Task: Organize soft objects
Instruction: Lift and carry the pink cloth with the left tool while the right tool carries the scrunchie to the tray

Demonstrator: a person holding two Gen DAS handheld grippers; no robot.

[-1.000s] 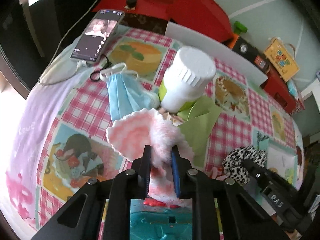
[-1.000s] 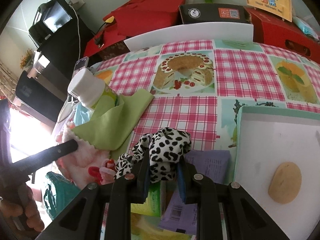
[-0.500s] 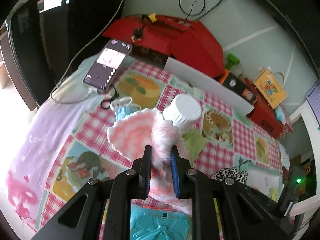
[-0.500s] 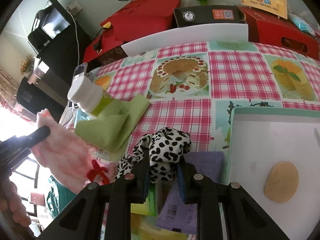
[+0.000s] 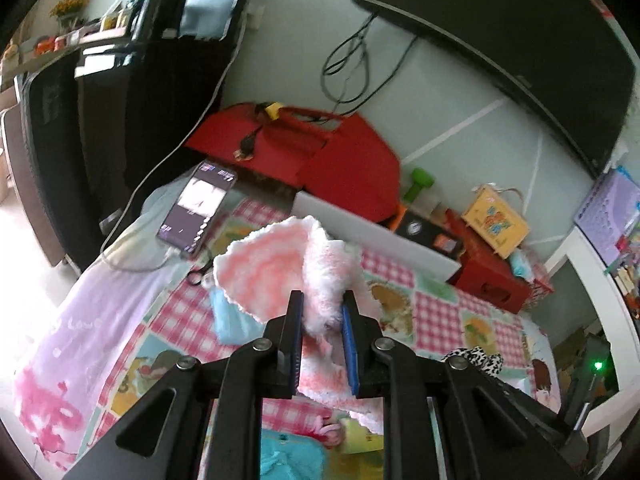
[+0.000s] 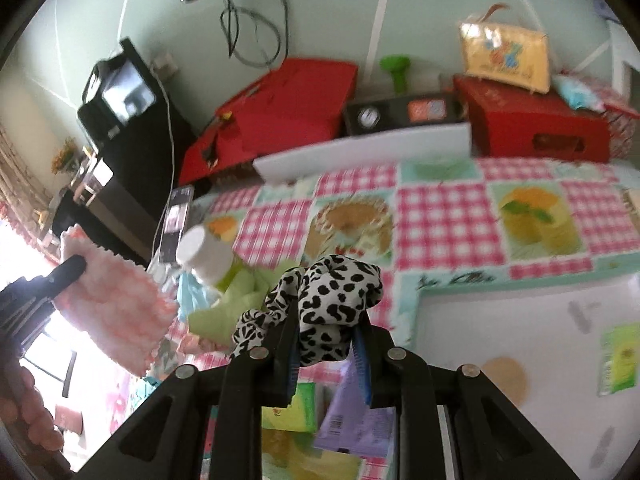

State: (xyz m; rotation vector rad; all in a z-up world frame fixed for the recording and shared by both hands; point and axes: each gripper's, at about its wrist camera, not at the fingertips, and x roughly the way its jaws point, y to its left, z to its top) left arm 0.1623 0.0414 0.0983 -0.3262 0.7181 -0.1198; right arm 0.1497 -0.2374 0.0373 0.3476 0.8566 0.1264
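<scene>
My left gripper is shut on a fluffy pink-and-white cloth, which hangs lifted above the checked tablecloth. In the right wrist view the same pink cloth dangles at the left from that gripper's finger. My right gripper is shut on a black-and-white spotted fabric piece, also raised off the table. That spotted piece shows at the lower right of the left wrist view. A light green cloth and a blue face mask lie on the table.
A white-capped bottle stands by the green cloth. A phone with its cable lies at the table's far left corner. A white tray holding a tan round pad and a green packet sits at right. Red boxes line the wall.
Both grippers rose from the table with their cloths still held. The pink cloth came fully off the surface, and both views tilted up toward the wall.
</scene>
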